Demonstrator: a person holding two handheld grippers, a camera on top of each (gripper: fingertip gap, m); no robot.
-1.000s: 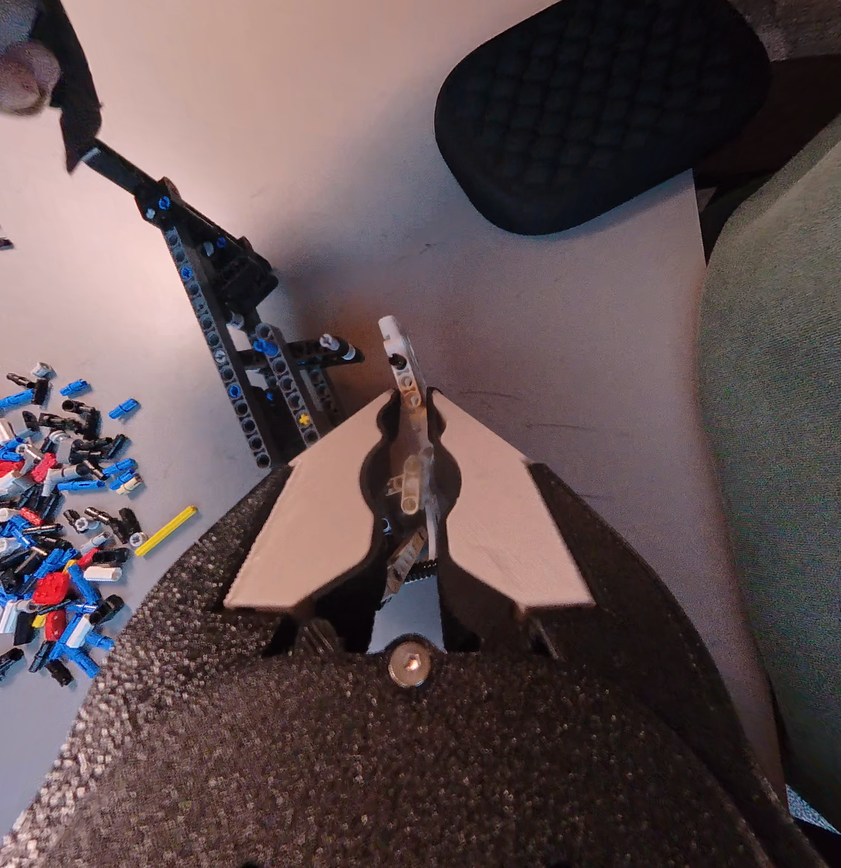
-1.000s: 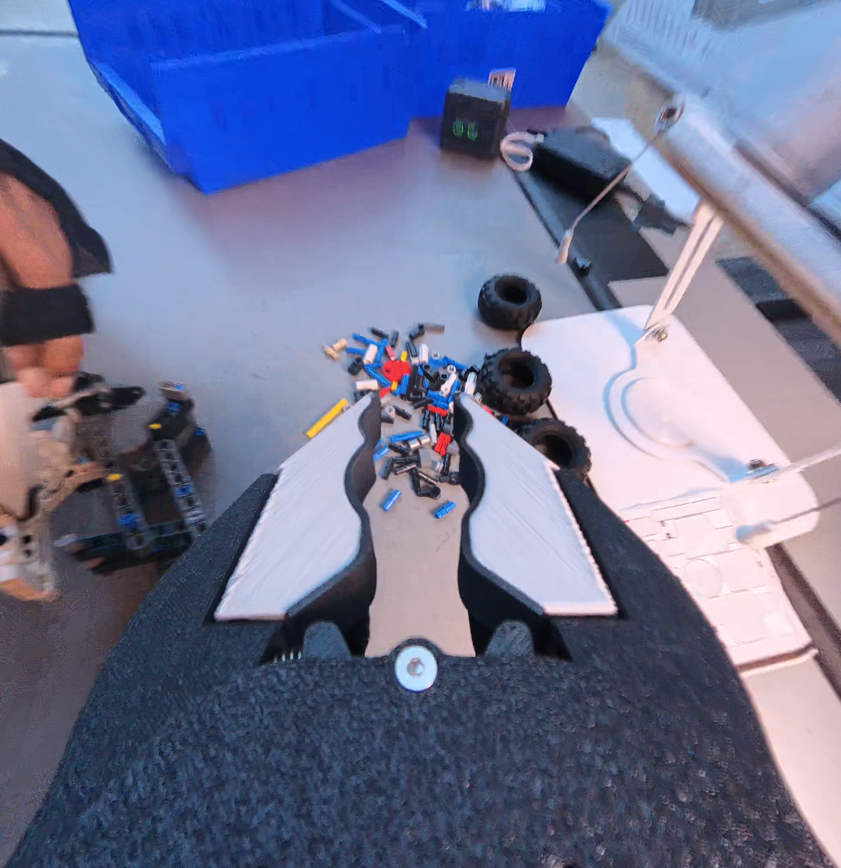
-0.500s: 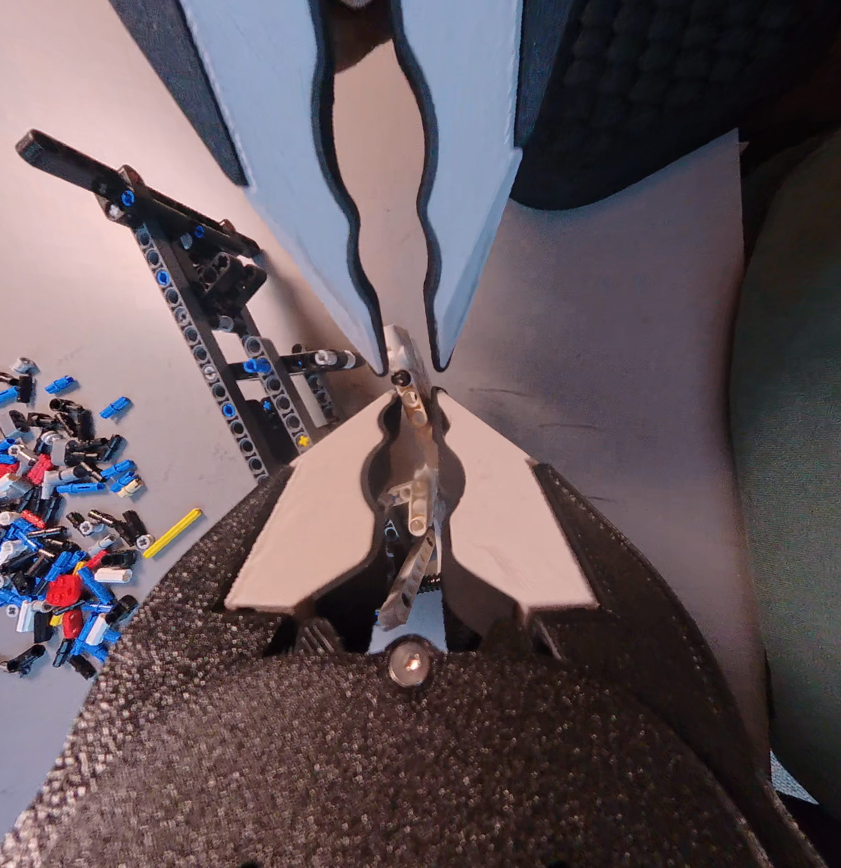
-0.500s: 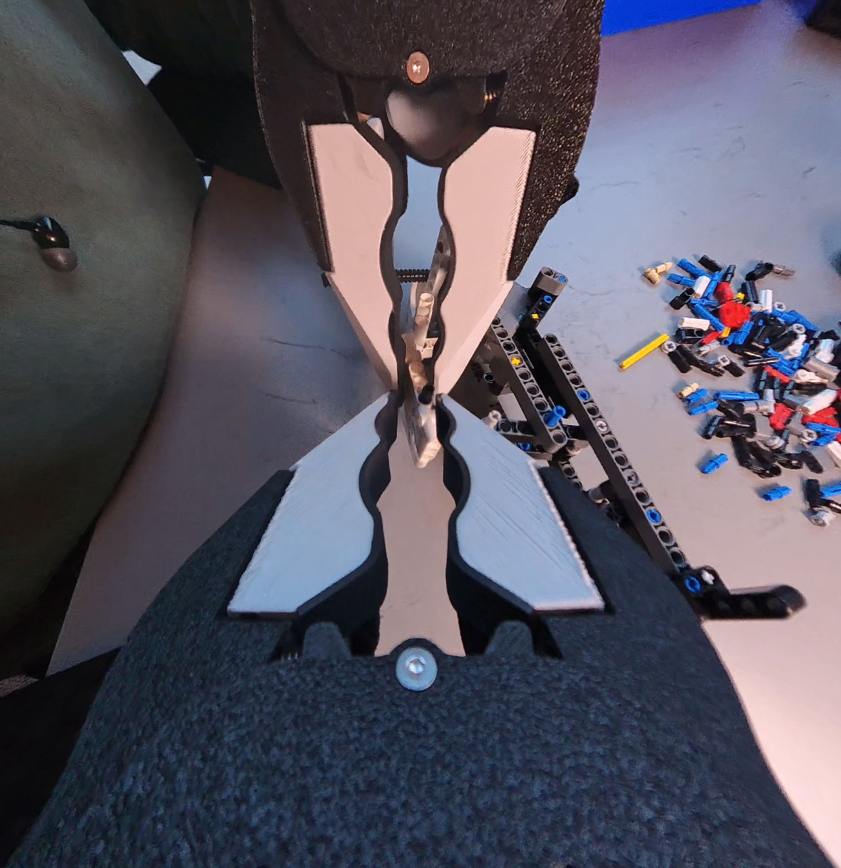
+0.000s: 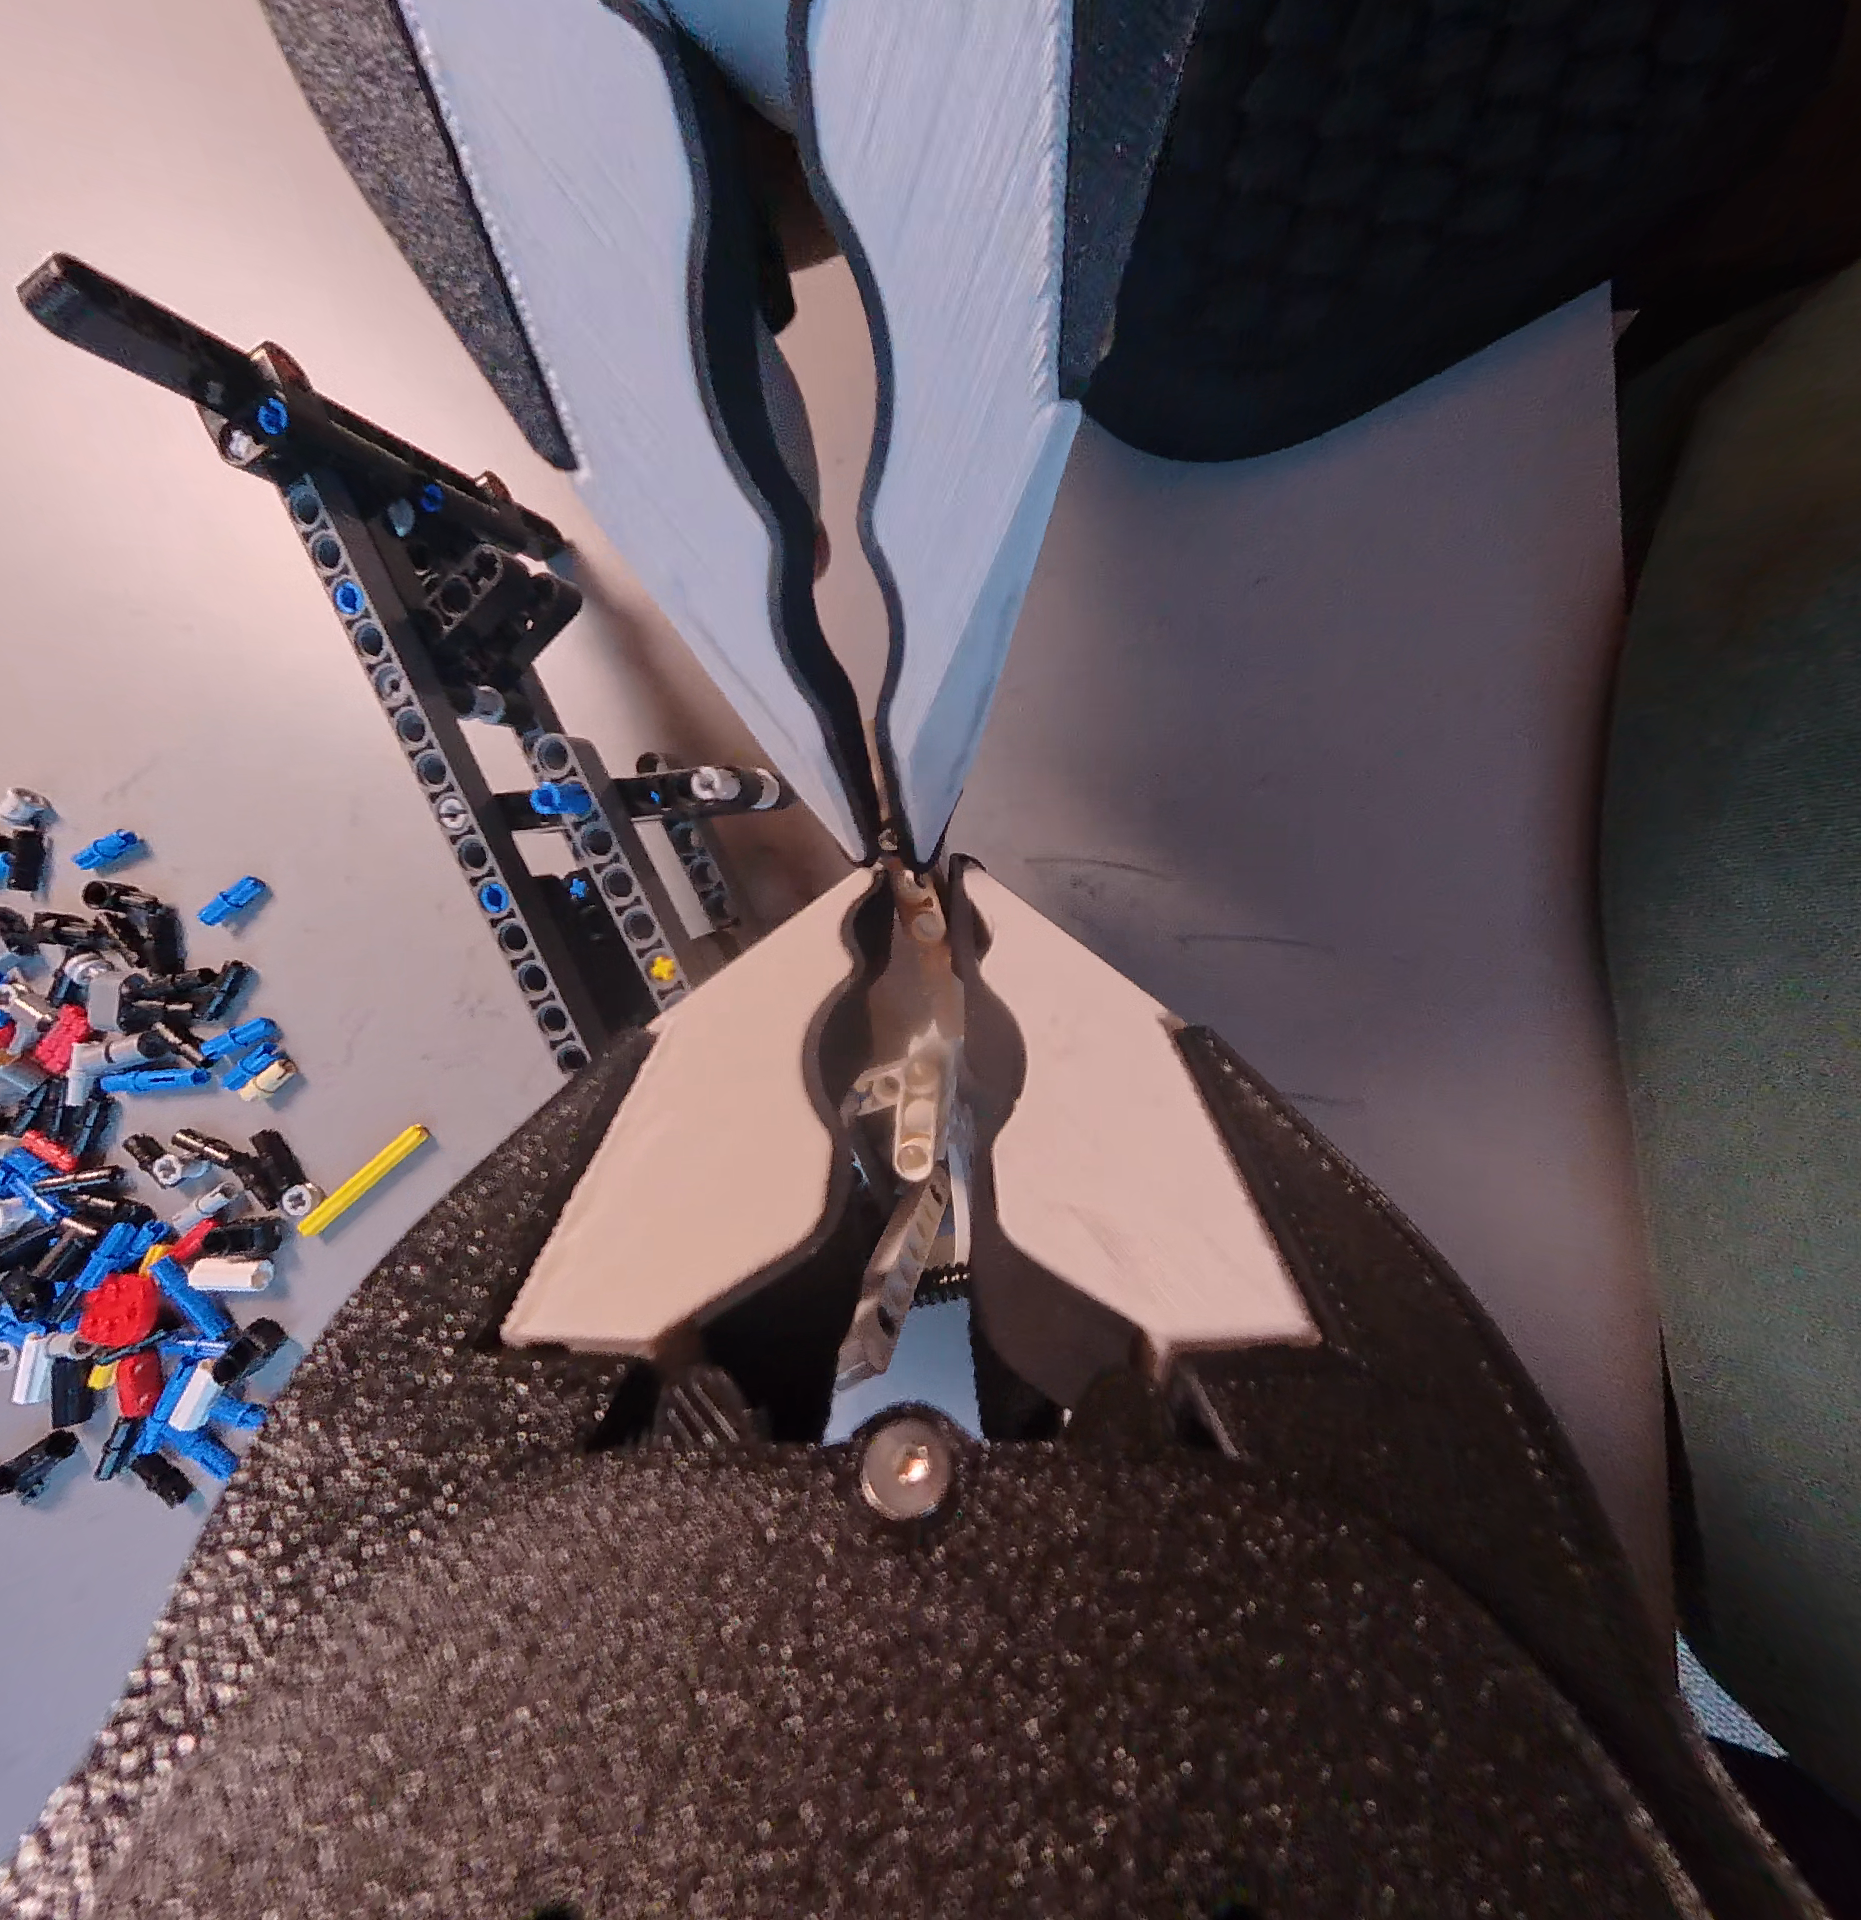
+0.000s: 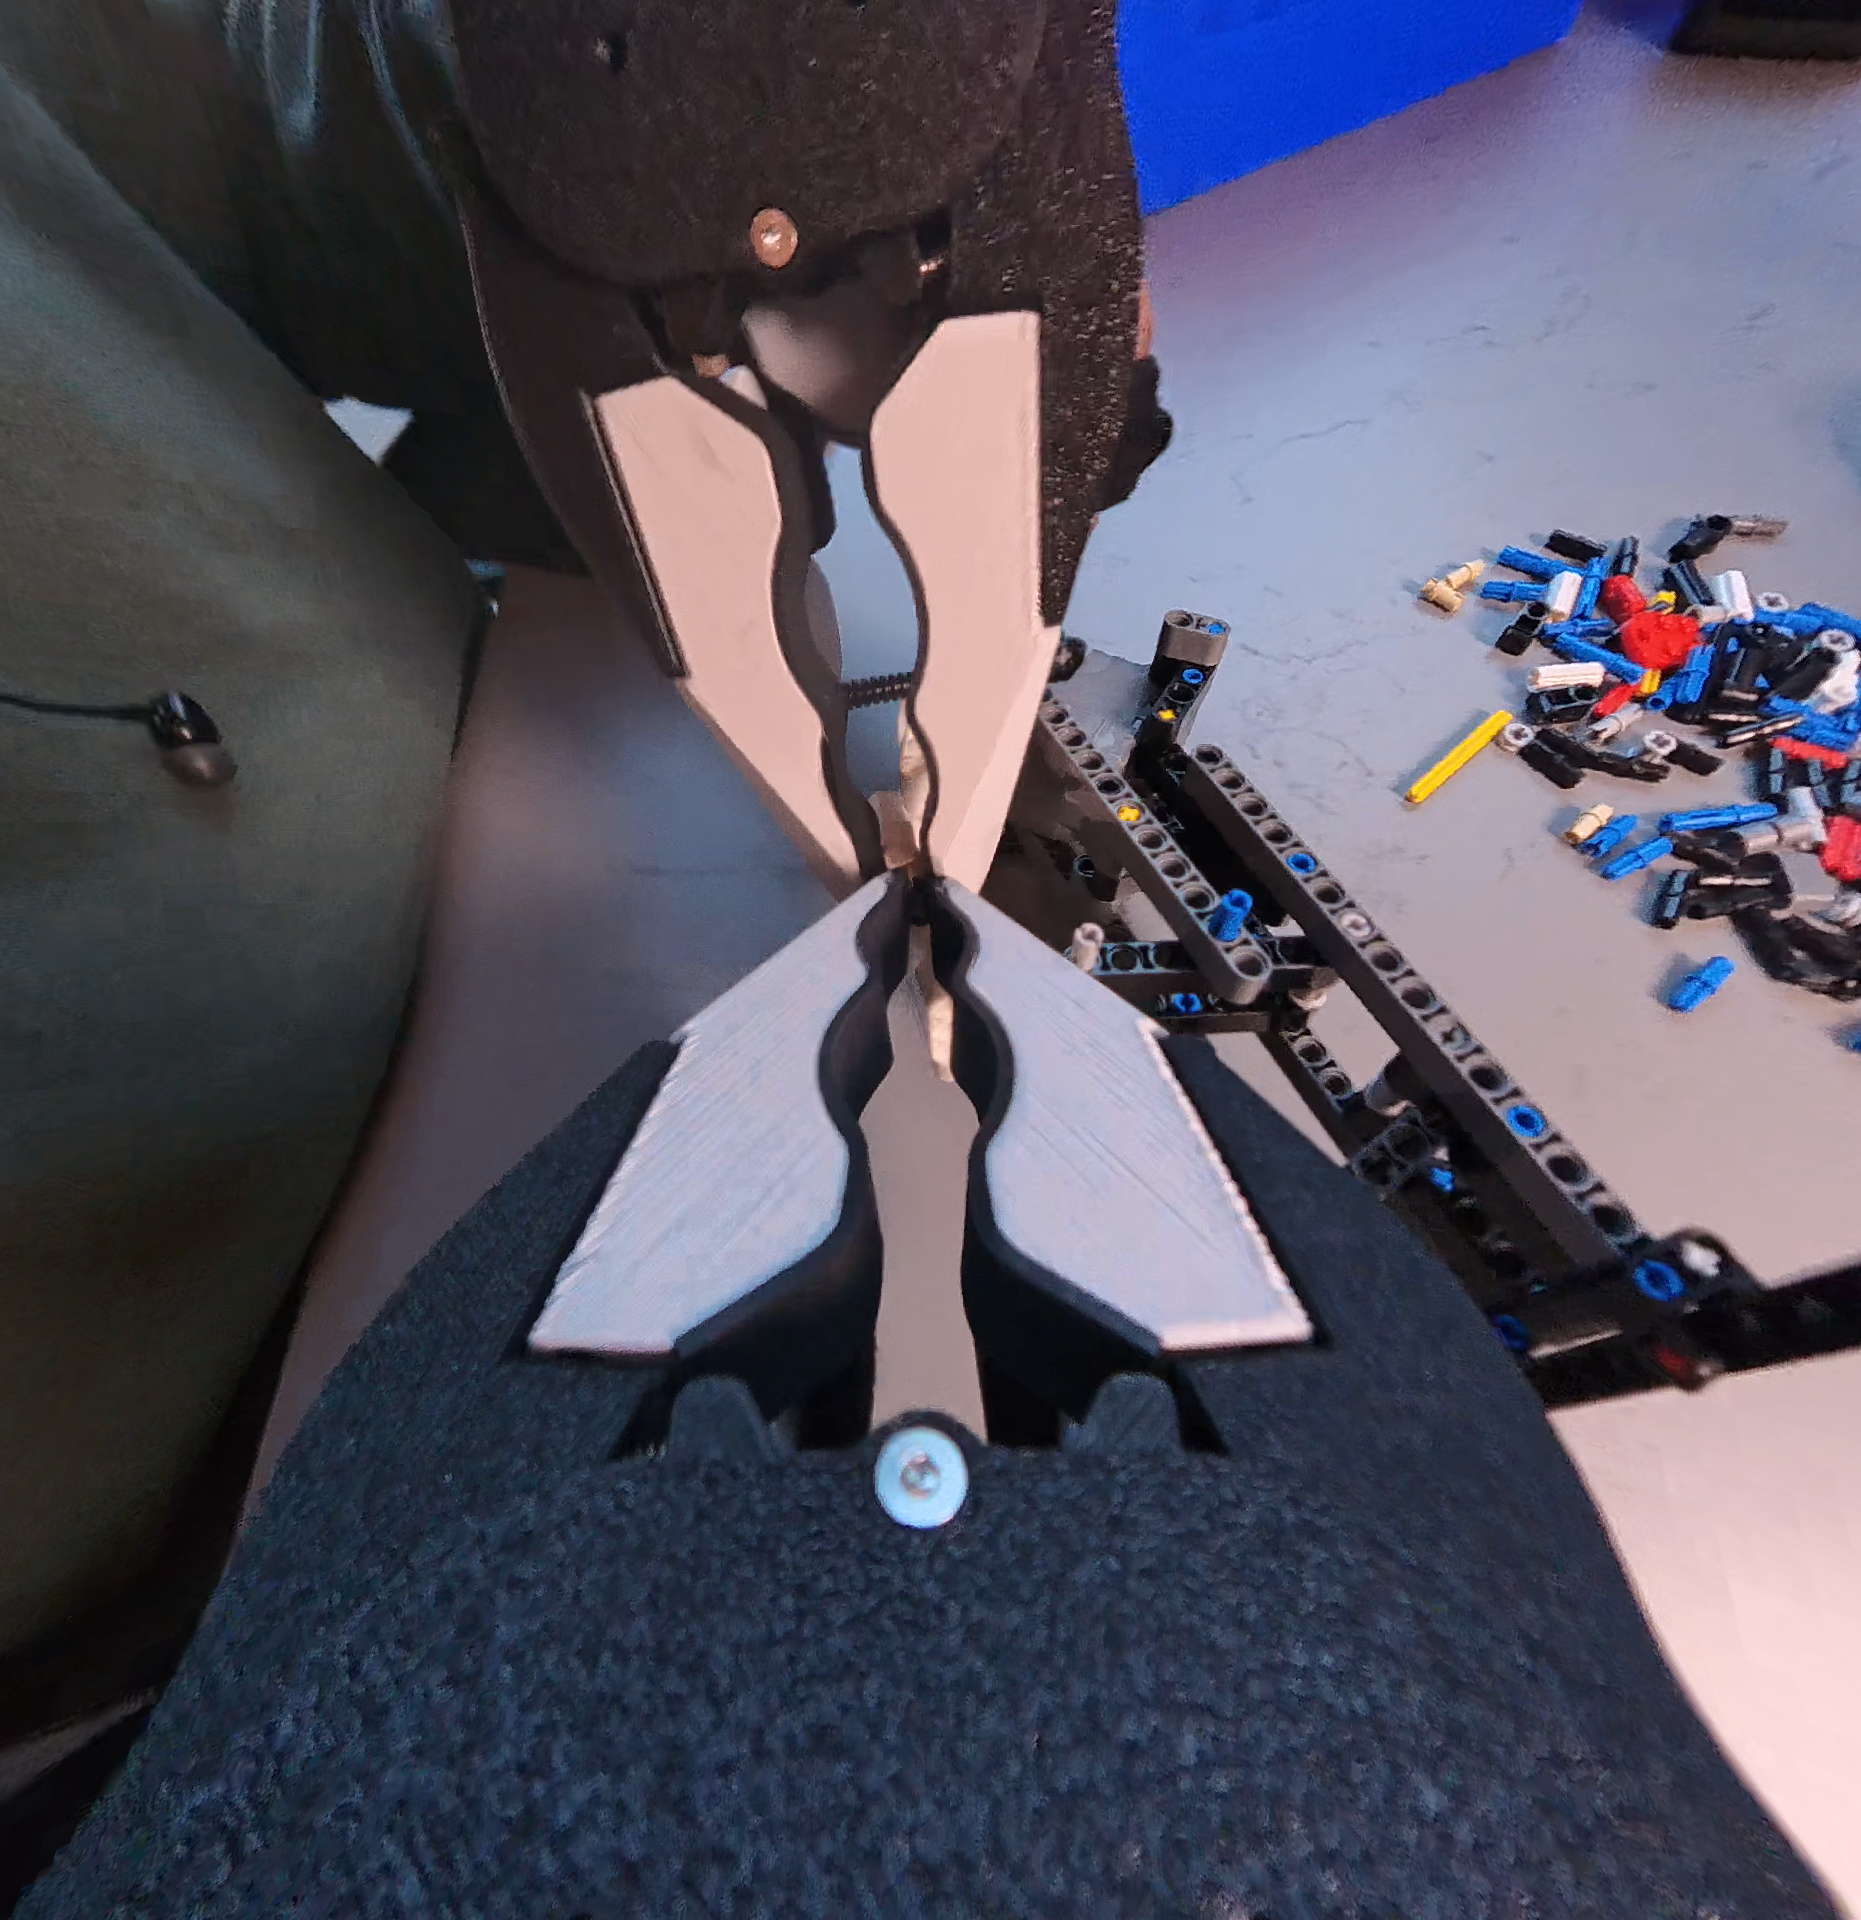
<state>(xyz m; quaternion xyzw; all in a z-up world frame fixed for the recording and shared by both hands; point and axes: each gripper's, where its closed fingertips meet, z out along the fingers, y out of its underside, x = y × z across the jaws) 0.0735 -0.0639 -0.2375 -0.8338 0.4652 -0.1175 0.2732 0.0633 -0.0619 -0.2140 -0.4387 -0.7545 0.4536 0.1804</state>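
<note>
The left claw (image 5: 910, 883) was clamped on a small light-grey assembly of perforated plastic beams (image 5: 921, 1101), gripped lengthwise so its far tip stood clear. The right claw (image 6: 918, 902), narrowed to a slit, met it tip to tip and pinched that exposed tip, so both claws held the piece above the pale grey desk (image 5: 1269, 831). A black perforated-beam frame with blue pins (image 5: 469, 717) lay just left; a pile of loose blue, black and red connectors (image 5: 105, 1195) lay farther left.
</note>
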